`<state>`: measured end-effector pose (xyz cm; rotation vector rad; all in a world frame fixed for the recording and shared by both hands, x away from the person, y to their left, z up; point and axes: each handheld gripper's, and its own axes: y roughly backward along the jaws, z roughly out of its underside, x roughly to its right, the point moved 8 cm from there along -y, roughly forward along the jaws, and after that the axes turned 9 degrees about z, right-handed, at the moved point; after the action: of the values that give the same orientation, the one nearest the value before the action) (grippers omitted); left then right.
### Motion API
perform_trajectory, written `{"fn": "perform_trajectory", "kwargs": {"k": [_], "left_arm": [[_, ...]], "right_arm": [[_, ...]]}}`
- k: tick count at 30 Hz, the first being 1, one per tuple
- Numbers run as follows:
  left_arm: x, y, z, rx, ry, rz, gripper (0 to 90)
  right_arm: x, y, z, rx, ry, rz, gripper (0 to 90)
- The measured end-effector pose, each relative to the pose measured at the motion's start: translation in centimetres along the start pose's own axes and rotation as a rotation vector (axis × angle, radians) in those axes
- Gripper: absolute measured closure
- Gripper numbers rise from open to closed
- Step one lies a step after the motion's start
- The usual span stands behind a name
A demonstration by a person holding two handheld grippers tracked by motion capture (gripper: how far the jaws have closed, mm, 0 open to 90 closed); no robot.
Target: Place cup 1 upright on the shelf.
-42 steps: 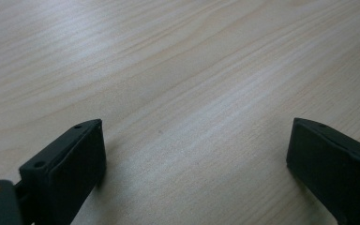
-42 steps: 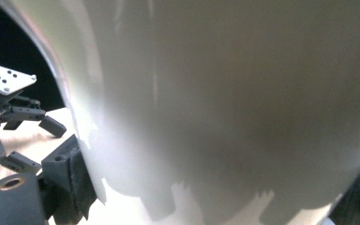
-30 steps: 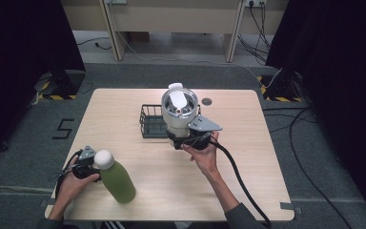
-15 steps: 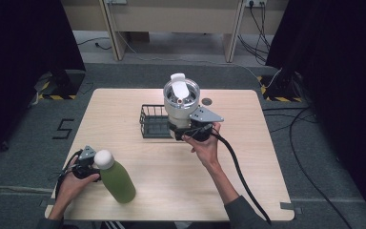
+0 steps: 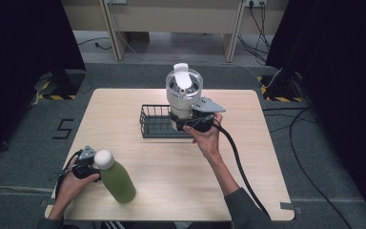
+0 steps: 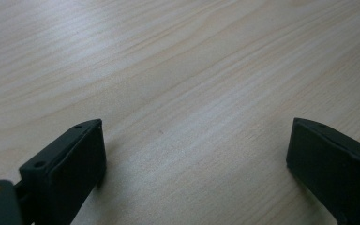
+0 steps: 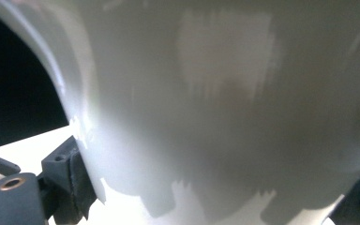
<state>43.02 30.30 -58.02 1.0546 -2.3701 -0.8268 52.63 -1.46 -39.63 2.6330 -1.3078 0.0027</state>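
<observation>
- Right gripper (image 5: 187, 125): its 2 jaws are clamped against the lower body of the white jug (image 5: 183, 95), 1 on each side; the right gripper view has the pale wall pressed between the pads.
- White jug: upright, clear lid with a white flap on top, held above the right end of the black wire basket (image 5: 156, 121). Whether its base touches the basket cannot be told.
- The right hand (image 5: 205, 138) grips the tool from the near side of the basket; its black cable (image 5: 238, 167) trails toward the near right table edge.
- Left gripper (image 5: 83, 164): 2 jaws spread wide with nothing between them, bare wood of the table (image 6: 178, 84) below in the left gripper view.
- Left gripper sits well apart from the basket, near the near-left table corner.
- Green bottle (image 5: 115, 177) with white cap stands upright just beside the left gripper, on its basket side.
</observation>
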Motion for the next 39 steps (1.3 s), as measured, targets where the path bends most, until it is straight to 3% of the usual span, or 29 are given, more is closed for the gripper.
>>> {"fn": "perform_trajectory", "kwargs": {"k": [13,22,39], "left_arm": [[0.0,0.0,0.0,0.0,0.0,0.0,4.3],[0.0,0.0,0.0,0.0,0.0,0.0,4.3],[0.0,0.0,0.0,-0.001,-0.001,0.0,4.4]], "right_arm": [[2.5,-2.3,-0.1,-0.013,-0.006,0.059,11.0],[3.9,-3.8,0.7,-0.029,-0.015,0.091,11.0],[4.7,-5.8,3.2,-0.058,-0.029,0.123,10.9]]}}
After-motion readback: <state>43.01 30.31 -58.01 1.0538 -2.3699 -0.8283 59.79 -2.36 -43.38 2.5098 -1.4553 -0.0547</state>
